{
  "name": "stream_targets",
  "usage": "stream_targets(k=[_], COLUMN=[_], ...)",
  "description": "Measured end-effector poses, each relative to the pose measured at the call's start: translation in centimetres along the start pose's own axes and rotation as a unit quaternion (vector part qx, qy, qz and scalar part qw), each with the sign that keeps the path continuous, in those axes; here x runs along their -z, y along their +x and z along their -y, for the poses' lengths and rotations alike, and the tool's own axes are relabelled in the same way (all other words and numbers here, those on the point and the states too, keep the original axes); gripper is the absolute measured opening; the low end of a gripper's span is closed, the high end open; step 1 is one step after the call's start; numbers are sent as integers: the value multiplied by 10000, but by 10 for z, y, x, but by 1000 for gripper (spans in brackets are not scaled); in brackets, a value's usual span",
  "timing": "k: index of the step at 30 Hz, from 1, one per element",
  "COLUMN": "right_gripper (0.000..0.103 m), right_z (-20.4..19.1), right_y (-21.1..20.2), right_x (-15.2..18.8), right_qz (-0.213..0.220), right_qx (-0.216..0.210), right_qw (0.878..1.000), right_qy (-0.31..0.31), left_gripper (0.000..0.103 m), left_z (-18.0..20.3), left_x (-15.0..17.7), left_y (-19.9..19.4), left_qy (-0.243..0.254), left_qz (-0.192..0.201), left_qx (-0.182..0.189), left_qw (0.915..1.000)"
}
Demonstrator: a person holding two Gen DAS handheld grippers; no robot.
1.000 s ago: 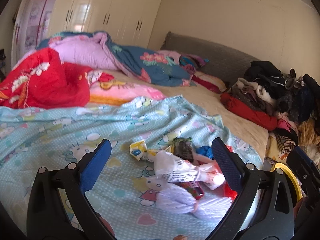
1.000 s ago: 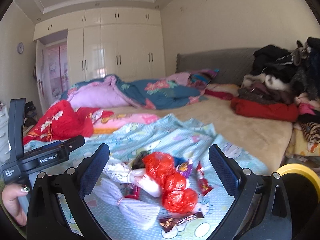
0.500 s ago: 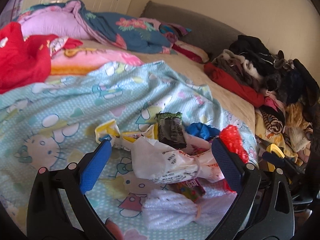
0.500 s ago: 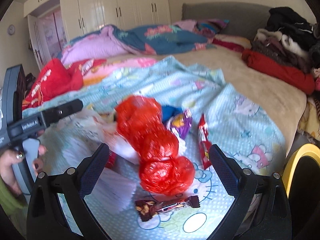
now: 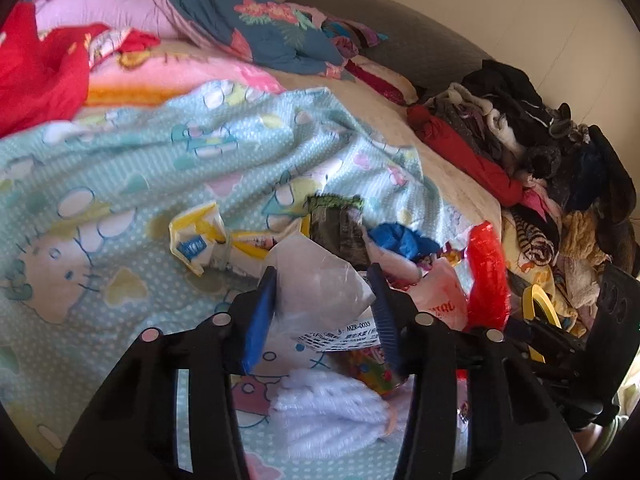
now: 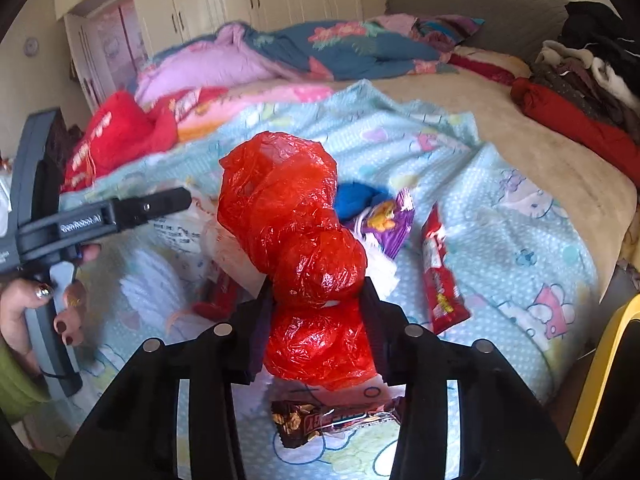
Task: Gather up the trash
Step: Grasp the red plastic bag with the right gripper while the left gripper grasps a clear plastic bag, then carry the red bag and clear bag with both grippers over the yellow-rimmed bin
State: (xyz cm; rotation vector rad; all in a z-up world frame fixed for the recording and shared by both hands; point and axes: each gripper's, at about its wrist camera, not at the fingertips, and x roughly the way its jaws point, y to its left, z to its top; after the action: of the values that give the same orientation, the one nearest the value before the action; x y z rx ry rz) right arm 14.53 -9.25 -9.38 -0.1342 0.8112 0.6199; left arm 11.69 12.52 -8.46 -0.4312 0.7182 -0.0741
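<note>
Cluttered bed (image 5: 132, 168), trash heaped at near edge.
Left gripper (image 5: 323, 280) just closed onto white bag (image 5: 320, 280); right gripper (image 6: 318, 292) closed around red bag (image 6: 304, 240), long axis running away.

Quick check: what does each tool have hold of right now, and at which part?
The left tool has just closed on the white plastic bag, at its near end. The right tool has just closed on the red plastic bag, around its lower bulge.

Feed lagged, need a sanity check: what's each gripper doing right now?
Left gripper: jaws just closed in on the crumpled white plastic bag.
Right gripper: jaws just closed in on the knotted red plastic bag.
</note>
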Motion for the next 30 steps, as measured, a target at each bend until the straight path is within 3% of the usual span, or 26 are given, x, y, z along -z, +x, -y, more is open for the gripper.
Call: stream_targets(k=[6, 11, 18, 30], right_gripper=[40, 40, 40, 40], right_z=[10, 23, 41, 78], right_y=[-38, -61, -92, -136], right_x=[-8, -15, -15, 0], right_qz=[694, 1011, 1342, 1674], right_qx=[-56, 15, 211, 704], right_qw=[9971, 9935, 9879, 9765], right_qy=[308, 529, 747, 1160], left_gripper=[35, 35, 35, 35], left_z=[21, 46, 69, 112], left_x=[-15, -25, -25, -13], left_y=[-33, -48, -52, -51], left_qy=[224, 515, 741, 1140], left_qz=[667, 906, 928, 873], left_qx=[67, 42, 20, 331], left_qw=[9975, 9945, 9929, 9891])
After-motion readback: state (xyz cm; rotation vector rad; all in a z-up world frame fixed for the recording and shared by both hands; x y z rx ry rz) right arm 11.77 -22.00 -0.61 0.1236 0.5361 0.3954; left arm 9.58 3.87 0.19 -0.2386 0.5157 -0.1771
